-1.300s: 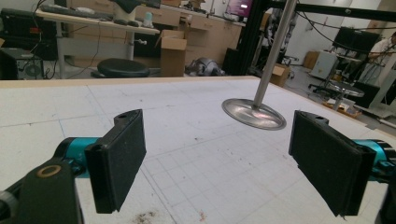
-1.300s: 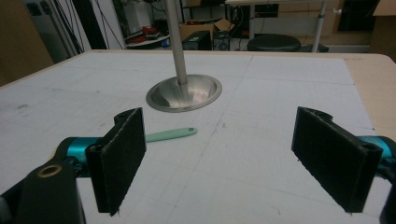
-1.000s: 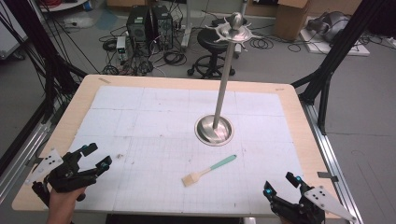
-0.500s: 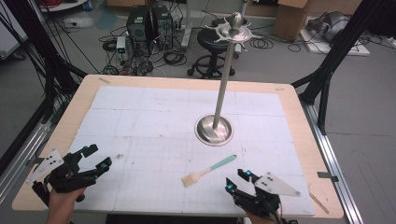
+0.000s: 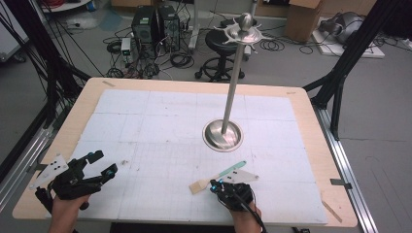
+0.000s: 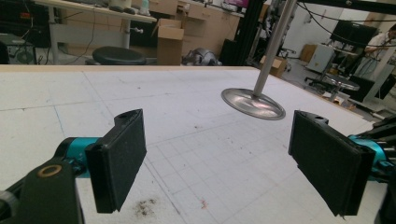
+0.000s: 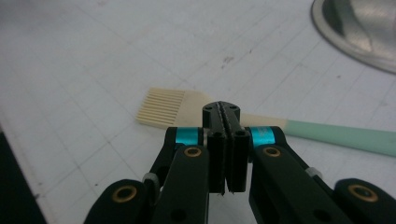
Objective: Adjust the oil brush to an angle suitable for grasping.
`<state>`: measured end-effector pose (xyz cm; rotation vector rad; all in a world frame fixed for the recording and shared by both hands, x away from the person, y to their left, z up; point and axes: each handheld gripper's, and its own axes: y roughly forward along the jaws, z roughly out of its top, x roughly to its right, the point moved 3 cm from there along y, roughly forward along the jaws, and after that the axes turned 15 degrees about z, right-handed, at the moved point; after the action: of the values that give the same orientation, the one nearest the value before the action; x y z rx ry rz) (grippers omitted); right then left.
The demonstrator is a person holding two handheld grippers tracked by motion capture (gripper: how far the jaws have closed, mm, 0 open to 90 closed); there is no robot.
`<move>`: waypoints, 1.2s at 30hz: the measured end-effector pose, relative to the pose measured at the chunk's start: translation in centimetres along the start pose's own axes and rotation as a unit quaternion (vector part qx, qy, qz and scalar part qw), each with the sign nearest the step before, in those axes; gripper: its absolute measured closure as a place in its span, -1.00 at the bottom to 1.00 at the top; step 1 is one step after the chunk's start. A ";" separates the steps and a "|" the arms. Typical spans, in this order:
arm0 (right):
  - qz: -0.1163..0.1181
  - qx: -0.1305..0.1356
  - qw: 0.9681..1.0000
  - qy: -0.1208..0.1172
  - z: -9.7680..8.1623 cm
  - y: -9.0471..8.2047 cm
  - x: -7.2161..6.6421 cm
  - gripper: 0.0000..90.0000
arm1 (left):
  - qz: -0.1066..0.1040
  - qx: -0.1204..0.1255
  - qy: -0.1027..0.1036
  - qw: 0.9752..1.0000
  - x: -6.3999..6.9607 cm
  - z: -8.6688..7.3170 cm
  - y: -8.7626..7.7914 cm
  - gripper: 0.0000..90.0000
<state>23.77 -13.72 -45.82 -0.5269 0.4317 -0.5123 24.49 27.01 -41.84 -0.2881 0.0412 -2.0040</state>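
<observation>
A brush (image 5: pixel 218 176) with a pale bristle head and mint handle lies flat on the near middle of the desk (image 5: pixel 145 121), not yet picked up. The right gripper (image 5: pixel 224 188) hangs right over it, its fingers (image 7: pixel 218 154) having just closed, now clenched together with nothing between them, while the left gripper (image 5: pixel 97 167) rests at the near left, fingers spread and empty. Farther back, a metal stand (image 5: pixel 232 87) rises from a shallow round dish (image 5: pixel 214 138) that holds nothing else; lifting the brush is still to do.

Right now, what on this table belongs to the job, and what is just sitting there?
In the job: brush, right gripper with jaws closed, just short of it.
Just there: metal stand, left gripper with jaws open on nothing.
</observation>
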 end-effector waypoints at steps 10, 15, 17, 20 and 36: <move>-0.005 -0.035 0.999 0.004 0.9 2.4 0.4 0.98 | -0.002 0.000 -0.003 1.000 0.0 0.0 0.0 -0.56; -0.012 -0.034 0.999 0.009 1.6 3.2 0.8 0.98 | -0.003 0.000 -0.003 1.000 0.0 0.0 0.0 -0.56; -0.011 -0.032 0.999 0.010 1.7 3.2 0.9 0.98 | -0.002 0.000 -0.003 1.000 0.0 0.0 -0.1 -0.56; -0.026 -0.010 0.999 0.024 1.7 1.5 2.2 0.98 | -0.003 0.001 -0.004 1.000 -0.1 0.0 -0.1 -0.56; -0.158 0.008 0.985 0.070 -0.3 -5.7 11.8 0.98 | -0.005 -0.006 0.004 1.000 0.1 -0.2 0.1 -0.56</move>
<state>30.94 -24.70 -45.85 -0.5482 0.4803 -0.8605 24.51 26.85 -42.01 -0.2893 0.0575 -2.0147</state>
